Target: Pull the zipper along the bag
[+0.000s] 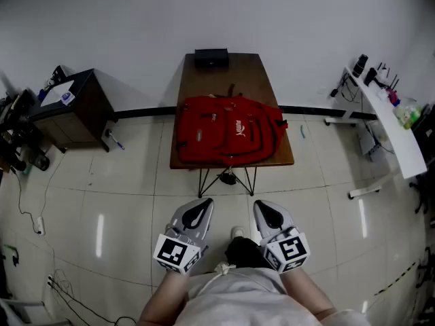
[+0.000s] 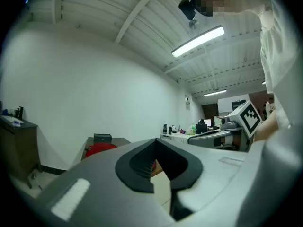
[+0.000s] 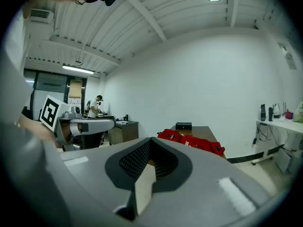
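Observation:
A red backpack lies flat on a brown table in the middle of the head view, with its zippers too small to make out. Both grippers are held close to the person's body, well short of the table. The left gripper is shut with nothing in it, and so is the right gripper. Beyond the closed tips of the left gripper the backpack shows far off. The right gripper likewise faces the distant backpack.
A black box sits at the table's far end. A dark cabinet stands at the left, a white desk with bottles at the right. Cables trail on the tiled floor at the left.

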### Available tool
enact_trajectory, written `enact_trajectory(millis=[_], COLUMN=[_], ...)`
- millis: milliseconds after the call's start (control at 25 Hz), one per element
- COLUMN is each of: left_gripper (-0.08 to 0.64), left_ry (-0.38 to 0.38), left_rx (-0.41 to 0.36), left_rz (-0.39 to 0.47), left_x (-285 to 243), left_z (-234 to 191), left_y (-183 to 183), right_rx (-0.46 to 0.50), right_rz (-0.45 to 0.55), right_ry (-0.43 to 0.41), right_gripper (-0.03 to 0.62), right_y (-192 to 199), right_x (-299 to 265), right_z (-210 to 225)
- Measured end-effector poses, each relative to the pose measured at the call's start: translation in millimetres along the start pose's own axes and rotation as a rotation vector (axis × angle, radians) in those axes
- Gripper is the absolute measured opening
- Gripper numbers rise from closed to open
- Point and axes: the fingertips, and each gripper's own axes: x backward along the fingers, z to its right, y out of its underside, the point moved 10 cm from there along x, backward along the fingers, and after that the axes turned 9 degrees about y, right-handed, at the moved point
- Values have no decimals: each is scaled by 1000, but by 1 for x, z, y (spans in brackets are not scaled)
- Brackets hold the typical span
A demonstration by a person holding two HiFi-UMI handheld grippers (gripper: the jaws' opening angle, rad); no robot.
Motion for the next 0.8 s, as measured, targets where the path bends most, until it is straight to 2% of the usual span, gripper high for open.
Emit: enact_trajectory(millis=[280, 520, 800], left_gripper=[8, 8, 8], left_ry=[-29, -67, -28], left_rx=[12, 21, 28], left_rz=[-11, -16, -85], left_x=[-28, -67, -151], left_z=[-36, -87, -158], left_y=[11, 7, 15], right_rx=[5, 8, 0], right_rz=[-24, -34, -108], right_ry=[-40, -81, -125], right_gripper=[6, 6, 6], right_y=[4, -7, -13], right_x=[-48, -113, -214], right_z=[22, 51, 109])
